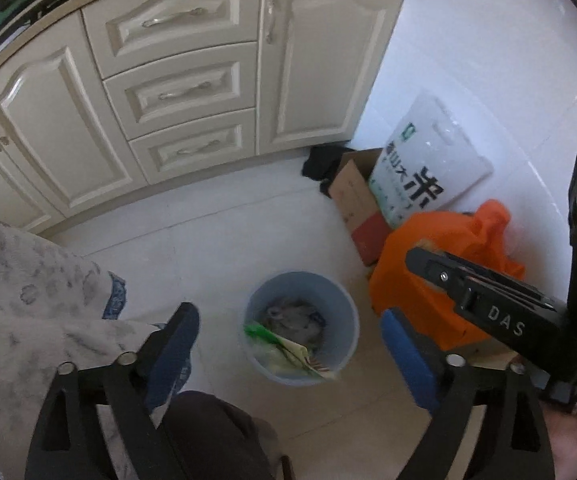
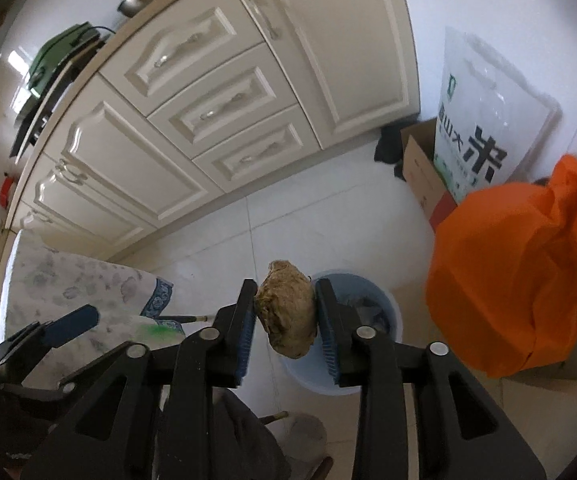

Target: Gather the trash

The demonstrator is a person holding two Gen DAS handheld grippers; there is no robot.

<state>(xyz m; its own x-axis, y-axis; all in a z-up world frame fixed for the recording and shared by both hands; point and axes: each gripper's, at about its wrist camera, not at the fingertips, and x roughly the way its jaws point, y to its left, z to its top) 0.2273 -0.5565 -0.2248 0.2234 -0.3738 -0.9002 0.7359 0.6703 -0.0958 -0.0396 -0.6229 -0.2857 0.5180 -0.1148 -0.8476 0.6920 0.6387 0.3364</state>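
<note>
On the pale tiled floor (image 1: 224, 236), in front of the cream cabinet (image 1: 192, 80) with its three drawers, stands a light blue trash bin (image 1: 346, 320). Its inside holds grey crumpled material and a green-and-white wrapper (image 1: 284, 348) leaning against the near rim.

Above the bin, the left gripper (image 1: 290, 332) points steeply down with its blue-padded fingers (image 1: 404, 356) spread wide and nothing between them; the bin shows in the gap. The right gripper (image 2: 286, 312) also points down over the bin, and a brownish, rough, fibrous lump (image 2: 286, 314) sits between its blue pads. Both pads appear to touch the lump's sides, so the jaws are clamped on it, though lightly as far as can be judged. The lump hangs above the bin's left rim in the right wrist view.

Beside the bin, toward the right, sits a bulging orange plastic bag (image 1: 444, 280). Behind it a brown cardboard box (image 1: 354, 200) stands on the floor near the cabinet's end, with a white rice sack (image 1: 428, 168) printed in black characters leaning in it. A patterned grey-white cloth (image 1: 28, 304) with a blue border covers the left foreground.
</note>
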